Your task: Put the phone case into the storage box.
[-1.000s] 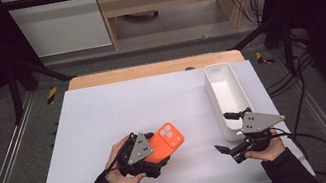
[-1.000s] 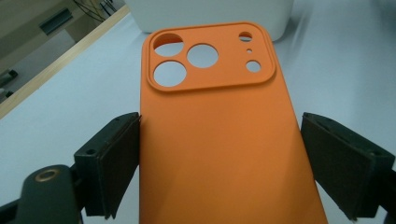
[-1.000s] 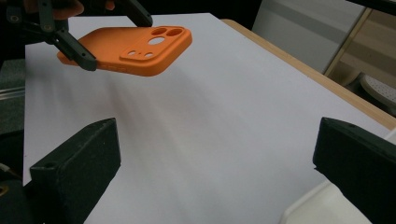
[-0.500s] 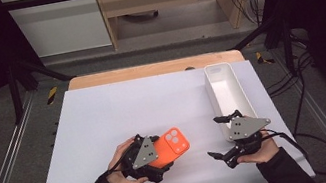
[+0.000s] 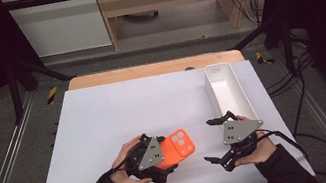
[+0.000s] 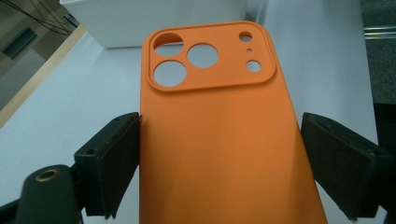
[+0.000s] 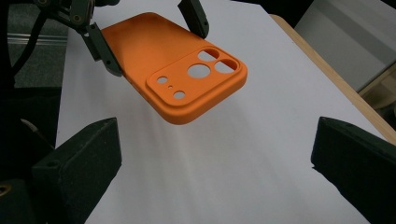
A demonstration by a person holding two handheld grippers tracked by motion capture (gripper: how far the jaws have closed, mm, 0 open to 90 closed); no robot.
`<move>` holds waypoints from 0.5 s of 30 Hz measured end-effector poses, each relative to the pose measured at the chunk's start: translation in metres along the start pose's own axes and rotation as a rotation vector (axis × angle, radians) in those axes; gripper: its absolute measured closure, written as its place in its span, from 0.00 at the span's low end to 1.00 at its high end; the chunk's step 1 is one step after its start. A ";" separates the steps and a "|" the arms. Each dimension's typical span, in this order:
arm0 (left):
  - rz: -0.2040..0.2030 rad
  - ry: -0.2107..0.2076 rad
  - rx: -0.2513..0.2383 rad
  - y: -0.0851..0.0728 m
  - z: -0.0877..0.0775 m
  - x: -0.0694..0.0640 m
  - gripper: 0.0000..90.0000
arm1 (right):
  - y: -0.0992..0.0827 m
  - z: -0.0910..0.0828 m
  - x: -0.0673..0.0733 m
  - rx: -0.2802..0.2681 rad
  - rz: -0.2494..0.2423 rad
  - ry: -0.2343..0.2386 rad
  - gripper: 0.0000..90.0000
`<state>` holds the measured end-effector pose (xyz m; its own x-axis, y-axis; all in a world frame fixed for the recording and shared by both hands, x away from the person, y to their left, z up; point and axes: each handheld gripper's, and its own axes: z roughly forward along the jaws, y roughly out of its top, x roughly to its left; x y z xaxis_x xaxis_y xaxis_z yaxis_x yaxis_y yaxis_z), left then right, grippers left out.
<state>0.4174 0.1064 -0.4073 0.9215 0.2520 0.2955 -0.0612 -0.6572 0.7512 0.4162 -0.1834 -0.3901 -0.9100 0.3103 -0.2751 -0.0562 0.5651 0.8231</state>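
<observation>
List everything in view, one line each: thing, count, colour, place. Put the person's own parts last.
phone case: 1, orange, near edge of the table left of centre, held above the surface between the left gripper's jaws, camera cutouts pointing toward the right gripper
tray: 1, white, long and narrow, right side of the table
table: 1, white top with a wooden far edge, centre
left gripper: 1, black with grey plate, shut on the phone case
right gripper: 1, black with grey plate, open, nothing between its jaws, beside the tray's near end
hands: 2, in dark sleeves, at the near edge, one on each gripper
</observation>
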 end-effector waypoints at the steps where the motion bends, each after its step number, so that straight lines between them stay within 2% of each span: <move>1: 0.007 -0.002 0.003 0.001 0.000 0.000 0.15 | 0.001 0.000 0.000 0.002 -0.004 0.002 0.03; 6: 0.024 -0.013 0.005 0.005 0.000 -0.001 0.15 | 0.003 0.002 0.001 0.002 -0.021 0.005 0.03; 15: 0.059 -0.030 -0.002 0.014 -0.002 -0.003 0.15 | 0.007 0.003 0.001 -0.001 -0.055 0.040 0.02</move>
<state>0.4134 0.0983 -0.3966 0.9272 0.1918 0.3216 -0.1163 -0.6690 0.7341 0.4163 -0.1772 -0.3856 -0.9213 0.2480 -0.2996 -0.1067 0.5798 0.8078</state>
